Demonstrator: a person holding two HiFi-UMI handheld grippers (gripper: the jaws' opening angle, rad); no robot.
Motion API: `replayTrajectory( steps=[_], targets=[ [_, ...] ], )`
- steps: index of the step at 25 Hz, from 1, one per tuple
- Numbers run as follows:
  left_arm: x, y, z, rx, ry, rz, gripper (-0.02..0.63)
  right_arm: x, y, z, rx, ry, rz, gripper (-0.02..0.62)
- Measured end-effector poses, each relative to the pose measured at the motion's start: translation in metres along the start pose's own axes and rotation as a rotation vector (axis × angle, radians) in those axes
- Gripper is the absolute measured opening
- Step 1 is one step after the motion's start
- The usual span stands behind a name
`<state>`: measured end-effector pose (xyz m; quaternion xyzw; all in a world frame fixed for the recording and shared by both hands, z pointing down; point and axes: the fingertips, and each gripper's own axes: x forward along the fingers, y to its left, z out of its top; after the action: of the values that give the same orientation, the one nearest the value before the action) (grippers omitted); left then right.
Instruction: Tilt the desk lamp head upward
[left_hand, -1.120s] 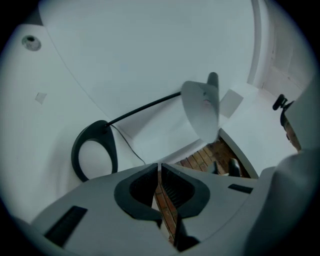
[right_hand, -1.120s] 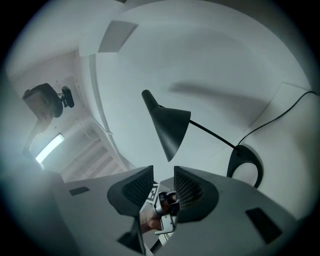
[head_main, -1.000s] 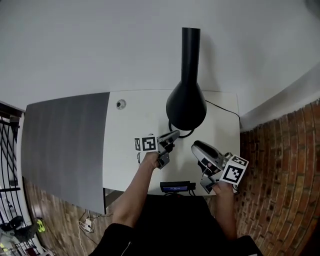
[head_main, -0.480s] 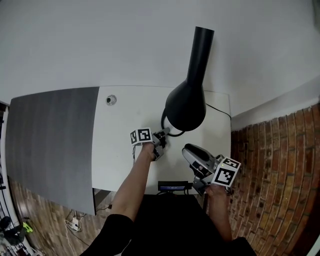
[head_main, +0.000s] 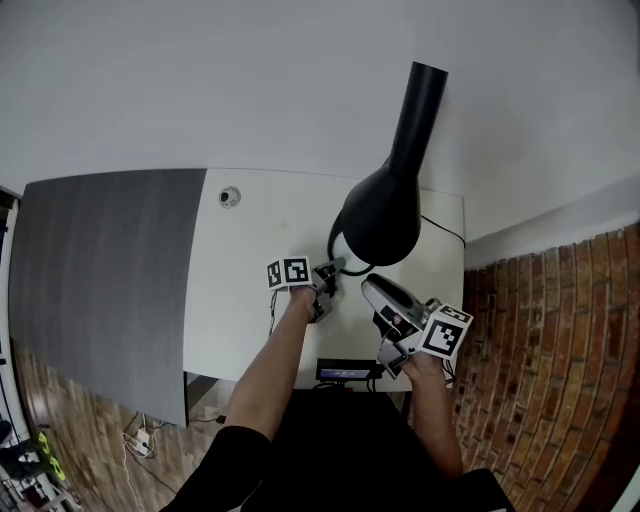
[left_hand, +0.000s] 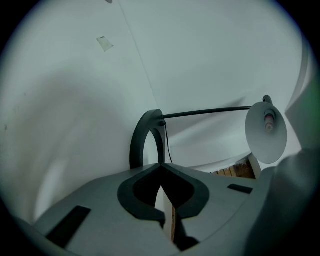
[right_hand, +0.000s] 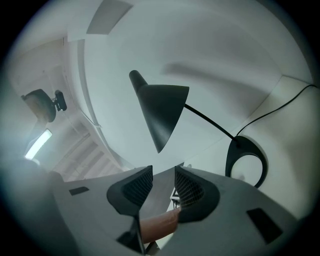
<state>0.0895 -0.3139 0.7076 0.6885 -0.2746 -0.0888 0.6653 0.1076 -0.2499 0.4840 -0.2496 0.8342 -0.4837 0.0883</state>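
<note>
My left gripper (head_main: 334, 268) is clenched, tips together on nothing, right at the ring base (left_hand: 145, 137) of the one lamp (right_hand: 162, 112); I can't tell whether it touches. My right gripper (right_hand: 163, 172), a little back from that base, is released. Its jaws have just been opening, and only a strip of my arm (right_hand: 157, 225) shows through the gap. The single lamp head (head_main: 380, 215) hangs above the base, hiding most of it from overhead. One cord (head_main: 445, 228) trails from the base across the table (head_main: 250, 290).
</note>
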Motion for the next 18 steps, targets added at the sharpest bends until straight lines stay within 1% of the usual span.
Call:
replayTrajectory(
  steps=[2,6,9,14,18],
  targets=[
    [0.001,0.0,0.0,0.0,0.0,-0.002,0.012,0.005,0.001,0.005,-0.011,-0.021,0.018,0.126],
    [0.001,0.0,0.0,-0.011,0.007,-0.013,0.012,0.015,0.009,0.019,-0.086,-0.067,0.055,0.141],
    [0.001,0.001,0.0,-0.009,0.006,-0.009,0.012,0.02,0.016,0.031,-0.118,-0.101,0.091,0.143],
    [0.0,0.001,0.0,-0.007,0.003,-0.006,0.011,0.02,0.022,0.037,-0.107,-0.142,0.145,0.143],
    [0.0,0.001,0.001,-0.005,0.002,-0.004,0.012,0.02,0.025,0.036,-0.103,-0.144,0.164,0.143]
  ],
)
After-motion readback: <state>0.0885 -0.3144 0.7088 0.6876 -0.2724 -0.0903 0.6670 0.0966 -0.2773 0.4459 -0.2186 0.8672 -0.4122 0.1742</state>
